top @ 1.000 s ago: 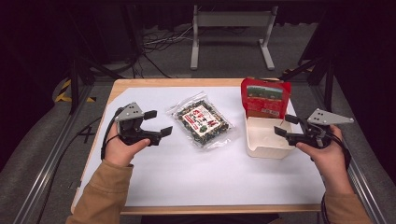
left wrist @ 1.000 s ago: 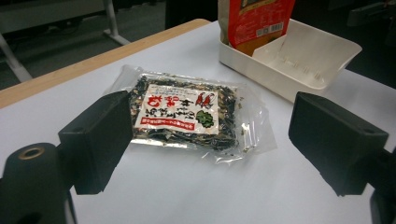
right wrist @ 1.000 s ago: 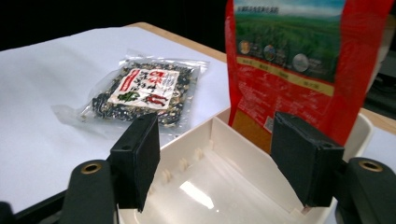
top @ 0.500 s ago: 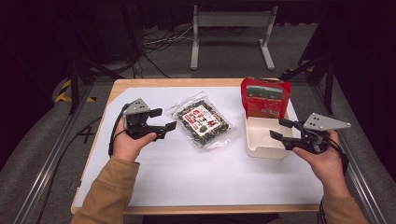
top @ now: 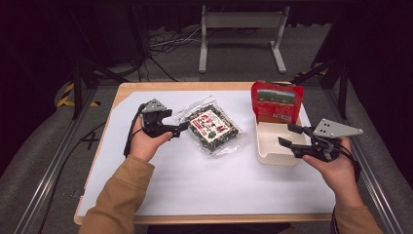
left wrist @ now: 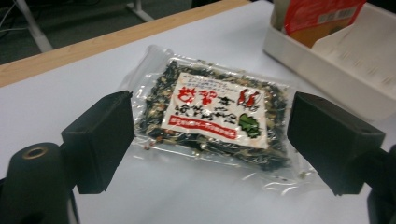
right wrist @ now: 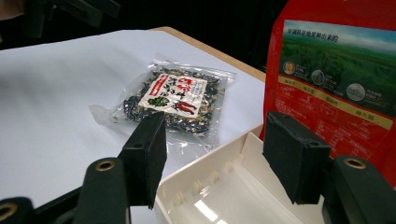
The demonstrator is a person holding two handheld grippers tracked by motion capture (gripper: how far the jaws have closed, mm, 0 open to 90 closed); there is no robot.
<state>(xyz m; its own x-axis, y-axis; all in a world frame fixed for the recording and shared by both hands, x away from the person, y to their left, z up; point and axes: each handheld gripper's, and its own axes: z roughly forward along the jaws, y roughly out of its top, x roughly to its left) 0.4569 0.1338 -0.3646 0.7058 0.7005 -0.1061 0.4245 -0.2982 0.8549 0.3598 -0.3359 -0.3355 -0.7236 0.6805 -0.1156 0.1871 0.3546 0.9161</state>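
We held the left gripper [top: 181, 127] open at the clear food packet [top: 214, 127] to take it, while the open right gripper [top: 286, 135] waited over the white box [top: 272, 157].

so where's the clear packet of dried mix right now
In the high view the packet lies flat mid-table, between the left gripper and the white box.

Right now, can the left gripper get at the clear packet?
Probably yes: the left gripper sits beside the packet with its jaws open, and the packet lies flat on the paper with nothing between them.
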